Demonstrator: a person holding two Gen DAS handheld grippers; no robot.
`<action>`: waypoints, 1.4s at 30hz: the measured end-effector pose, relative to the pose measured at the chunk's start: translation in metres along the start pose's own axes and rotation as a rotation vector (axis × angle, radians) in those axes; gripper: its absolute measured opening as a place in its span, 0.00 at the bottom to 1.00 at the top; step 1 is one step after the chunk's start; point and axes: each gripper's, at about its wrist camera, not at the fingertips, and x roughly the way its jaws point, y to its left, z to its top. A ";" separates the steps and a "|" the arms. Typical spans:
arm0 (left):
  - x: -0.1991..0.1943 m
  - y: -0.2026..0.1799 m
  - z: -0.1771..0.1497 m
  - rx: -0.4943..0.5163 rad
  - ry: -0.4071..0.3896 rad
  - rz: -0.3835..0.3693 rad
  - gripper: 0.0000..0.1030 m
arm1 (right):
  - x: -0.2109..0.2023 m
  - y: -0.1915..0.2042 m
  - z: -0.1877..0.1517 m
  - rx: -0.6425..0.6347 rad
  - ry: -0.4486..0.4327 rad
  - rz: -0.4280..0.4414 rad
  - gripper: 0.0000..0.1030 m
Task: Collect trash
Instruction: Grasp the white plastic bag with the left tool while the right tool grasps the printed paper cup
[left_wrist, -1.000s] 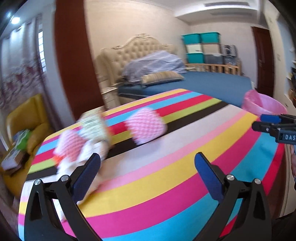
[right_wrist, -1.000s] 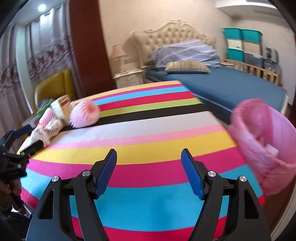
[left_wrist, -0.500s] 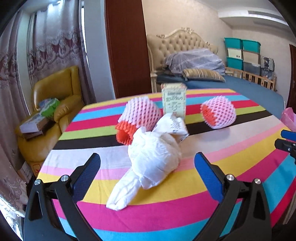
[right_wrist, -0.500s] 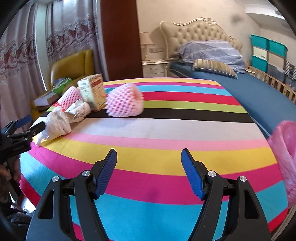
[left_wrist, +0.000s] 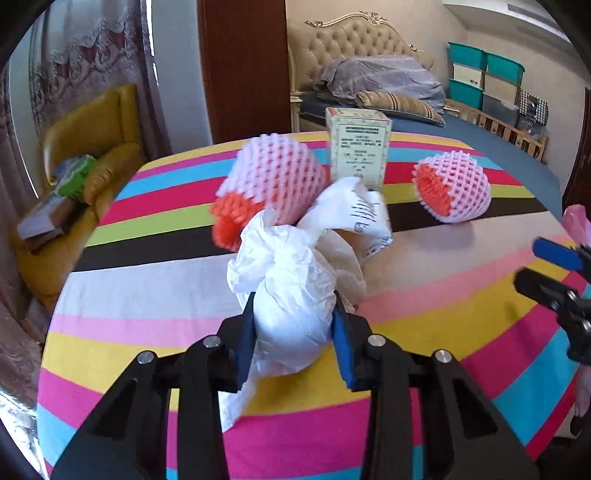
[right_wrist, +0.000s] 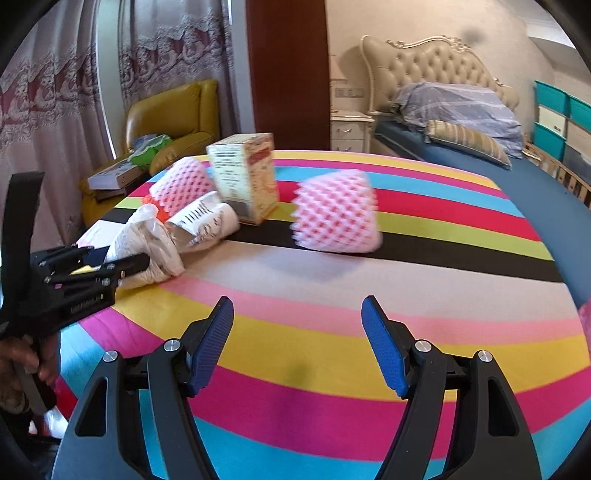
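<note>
Crumpled white plastic bag (left_wrist: 291, 295), lying on the striped tablecloth (left_wrist: 424, 332) near the table's left edge, is pinched between the two blue pads of the left gripper (left_wrist: 293, 332); the jaws have just been closing and now press on the bag from both sides, its loose tail trailing down past the left pad. Touching the bag's far side are a rolled white printed wrapper (left_wrist: 358, 218) and a pink-and-orange foam fruit net (left_wrist: 269, 184). Behind these stands an upright cardboard carton (left_wrist: 358, 147). A second pink foam net (left_wrist: 454, 192) lies apart to the right on the black stripe.

The right gripper (right_wrist: 297, 339) hangs over the yellow and pink stripes with its jaws wide apart and nothing between them; the second foam net (right_wrist: 336, 212) lies ahead of it, well apart.

The left wrist view shows the pads' contact with the bag and the nets' orange inner layers, plus a pink edge at the far right, too cropped to identify. The right wrist view shows the left gripper (right_wrist: 125, 266) from the side, a hand (right_wrist: 22, 365) on its handle, and the carton's decorated side face (right_wrist: 262, 173).
</note>
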 end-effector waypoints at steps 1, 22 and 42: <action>-0.005 0.003 -0.003 0.005 -0.010 0.006 0.33 | 0.002 0.003 0.002 0.000 0.003 0.007 0.67; -0.051 0.088 -0.054 -0.157 -0.093 0.129 0.33 | 0.087 0.099 0.058 0.060 0.109 0.112 0.67; -0.053 0.092 -0.061 -0.174 -0.092 0.104 0.33 | 0.092 0.098 0.056 0.078 0.078 0.117 0.46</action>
